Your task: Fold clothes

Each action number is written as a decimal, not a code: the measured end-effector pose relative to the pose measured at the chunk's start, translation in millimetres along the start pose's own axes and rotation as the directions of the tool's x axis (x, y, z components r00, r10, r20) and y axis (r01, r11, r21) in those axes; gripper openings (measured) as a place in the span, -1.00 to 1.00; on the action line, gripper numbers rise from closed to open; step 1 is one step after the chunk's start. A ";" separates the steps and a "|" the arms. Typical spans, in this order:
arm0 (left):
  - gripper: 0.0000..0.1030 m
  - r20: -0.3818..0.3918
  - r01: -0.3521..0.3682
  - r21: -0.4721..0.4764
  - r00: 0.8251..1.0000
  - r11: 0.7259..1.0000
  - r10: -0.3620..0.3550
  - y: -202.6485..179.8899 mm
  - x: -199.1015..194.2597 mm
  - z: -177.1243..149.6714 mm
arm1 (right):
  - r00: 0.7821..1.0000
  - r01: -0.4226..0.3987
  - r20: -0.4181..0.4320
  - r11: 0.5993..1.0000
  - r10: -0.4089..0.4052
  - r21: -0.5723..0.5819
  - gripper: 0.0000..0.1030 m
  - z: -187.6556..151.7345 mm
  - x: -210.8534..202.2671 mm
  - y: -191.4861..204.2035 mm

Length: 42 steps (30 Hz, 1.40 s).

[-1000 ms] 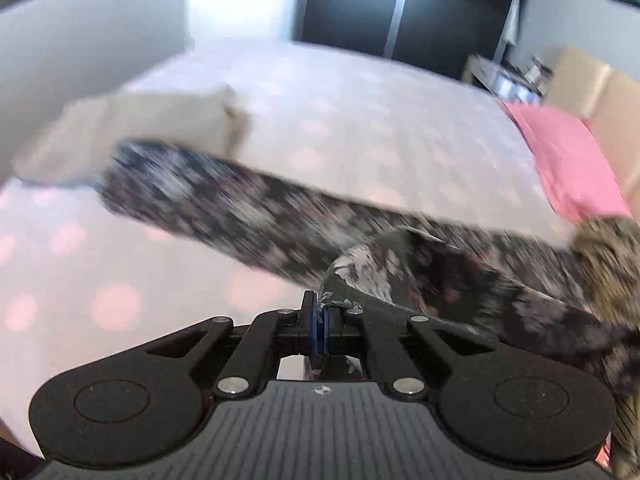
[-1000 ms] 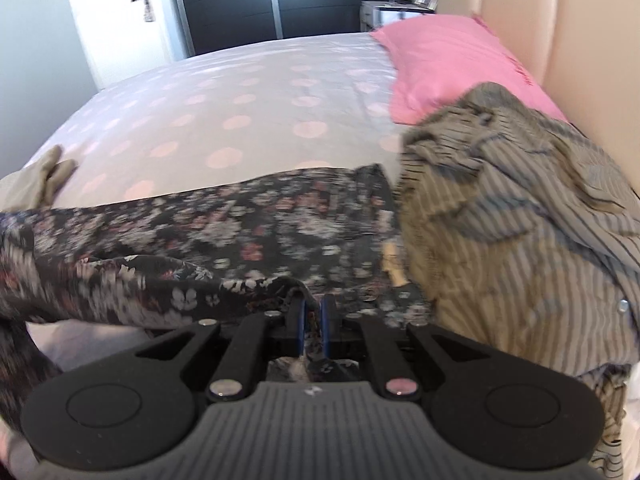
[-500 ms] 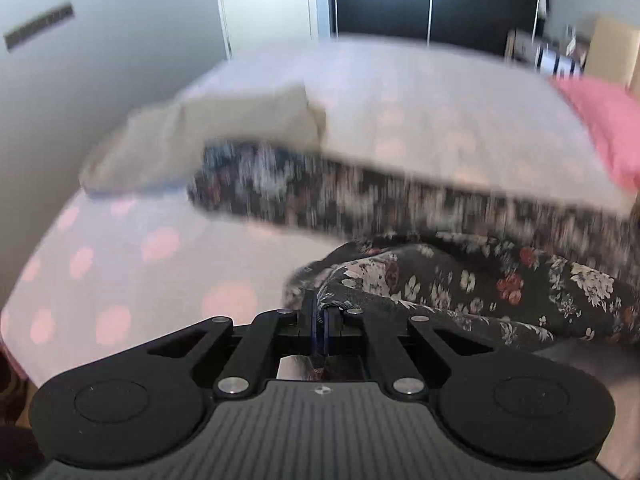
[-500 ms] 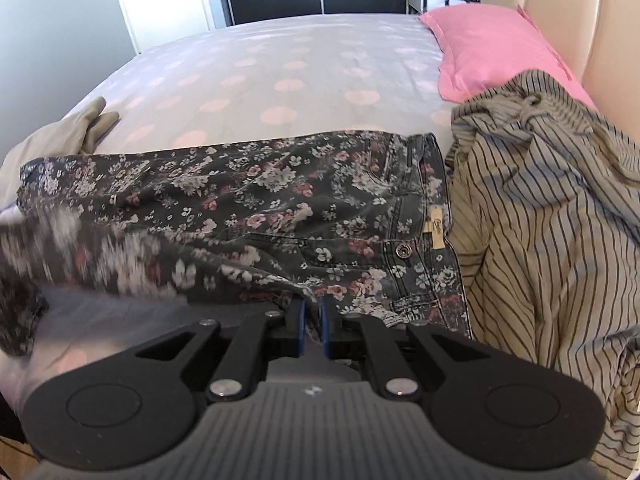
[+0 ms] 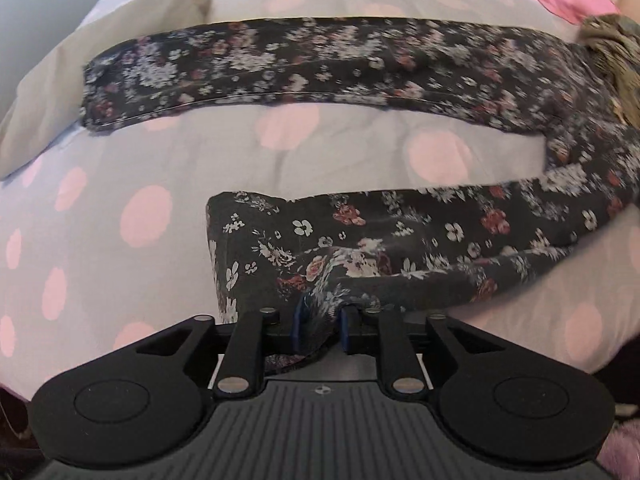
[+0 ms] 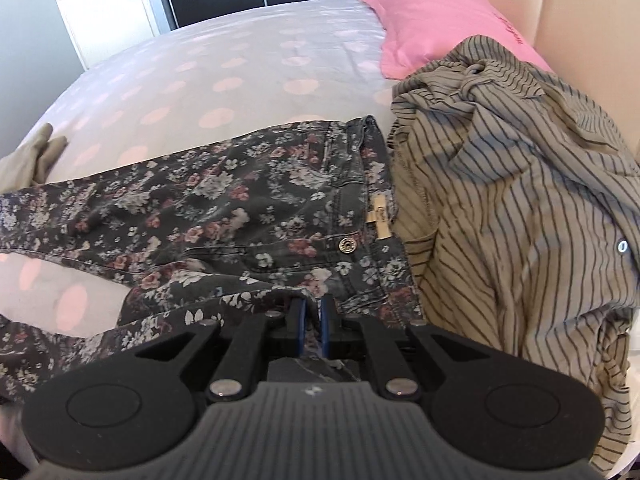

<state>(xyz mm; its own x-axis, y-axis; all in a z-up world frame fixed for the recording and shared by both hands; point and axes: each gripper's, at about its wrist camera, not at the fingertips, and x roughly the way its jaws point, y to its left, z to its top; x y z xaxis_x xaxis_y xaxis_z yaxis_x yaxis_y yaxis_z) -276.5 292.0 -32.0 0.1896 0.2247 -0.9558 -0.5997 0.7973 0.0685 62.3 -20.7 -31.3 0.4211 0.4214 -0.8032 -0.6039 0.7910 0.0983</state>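
Our left gripper (image 5: 320,320) is spreading its jaws, the floral trousers (image 5: 360,64) hem loose between its pads; our right gripper (image 6: 312,312) pinches the waistband edge. We judge the near leg is being laid flat for folding. The trousers lie across the bed (image 5: 280,148), one leg beyond the other, waist beside the striped shirt (image 6: 500,200). A second ago the leg hung blurred above the bed; now it rests there
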 end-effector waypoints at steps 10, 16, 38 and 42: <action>-0.60 0.069 0.097 -0.014 0.993 0.995 -0.096 19.7 -42.8 2.5 | 0.998 0.066 -0.027 0.998 -0.065 0.016 -0.84 1.9 12.0 -4.0; -0.59 0.099 0.044 -0.020 0.994 0.999 -0.042 37.4 -35.4 17.1 | 0.995 0.093 -0.028 0.996 -0.093 -0.004 -0.84 2.0 15.9 0.8; -0.46 -0.063 0.117 -0.120 0.990 0.986 -0.125 80.7 96.1 41.2 | 0.992 0.120 -0.027 0.992 -0.122 -0.041 -0.84 2.9 22.8 8.7; -0.89 -0.050 0.114 -0.123 0.991 0.986 -0.121 76.8 98.5 39.8 | 0.992 0.121 -0.025 0.992 -0.122 -0.043 -0.84 2.0 22.7 8.1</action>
<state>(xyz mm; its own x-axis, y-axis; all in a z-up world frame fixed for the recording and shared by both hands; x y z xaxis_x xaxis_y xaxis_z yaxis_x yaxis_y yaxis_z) -272.9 397.7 -109.6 0.2219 0.0982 -0.9701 -0.6651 0.7428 -0.0769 68.4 -3.8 -47.5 0.4746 0.3107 -0.8235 -0.5773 0.8161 -0.0247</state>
